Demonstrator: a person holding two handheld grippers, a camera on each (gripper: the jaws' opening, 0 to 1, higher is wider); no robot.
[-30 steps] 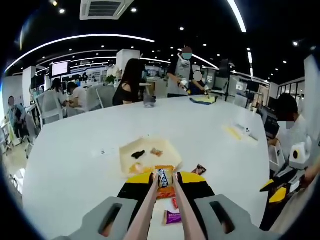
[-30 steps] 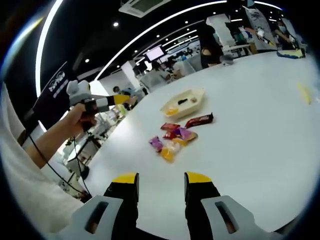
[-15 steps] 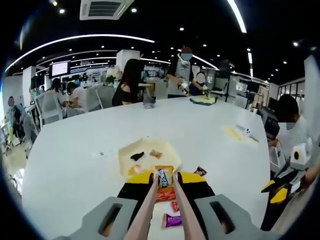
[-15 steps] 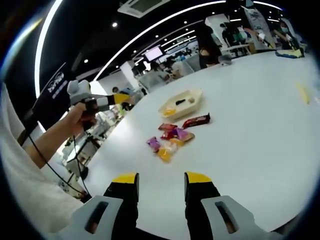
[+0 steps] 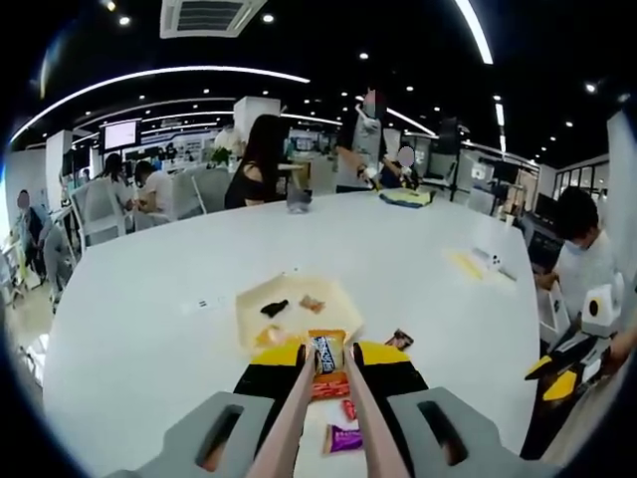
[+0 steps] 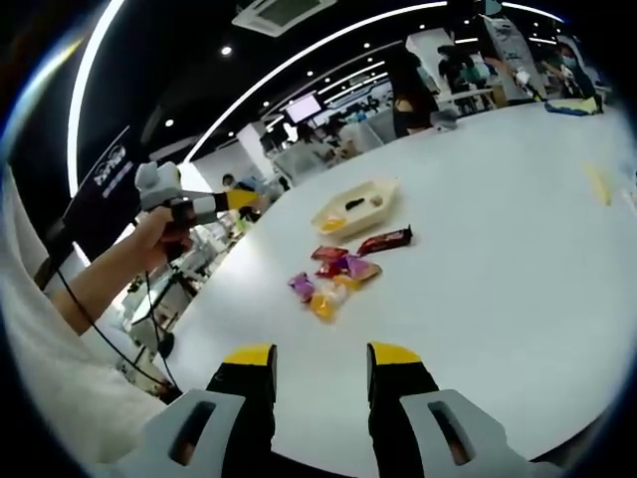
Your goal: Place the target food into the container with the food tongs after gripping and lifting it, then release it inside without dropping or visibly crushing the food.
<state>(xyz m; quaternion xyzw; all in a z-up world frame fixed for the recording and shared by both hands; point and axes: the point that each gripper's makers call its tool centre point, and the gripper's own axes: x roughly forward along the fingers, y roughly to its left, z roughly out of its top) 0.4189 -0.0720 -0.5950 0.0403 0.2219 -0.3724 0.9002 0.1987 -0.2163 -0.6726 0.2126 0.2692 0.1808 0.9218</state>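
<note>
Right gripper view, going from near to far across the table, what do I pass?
Right gripper → orange packet → purple packet → long dark red bar → cream tray → yellow item far right.

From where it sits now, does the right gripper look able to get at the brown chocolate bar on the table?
Probably yes. The right gripper is open and the brown chocolate bar lies bare on the white table, beside the snack pile, with nothing between.
</note>
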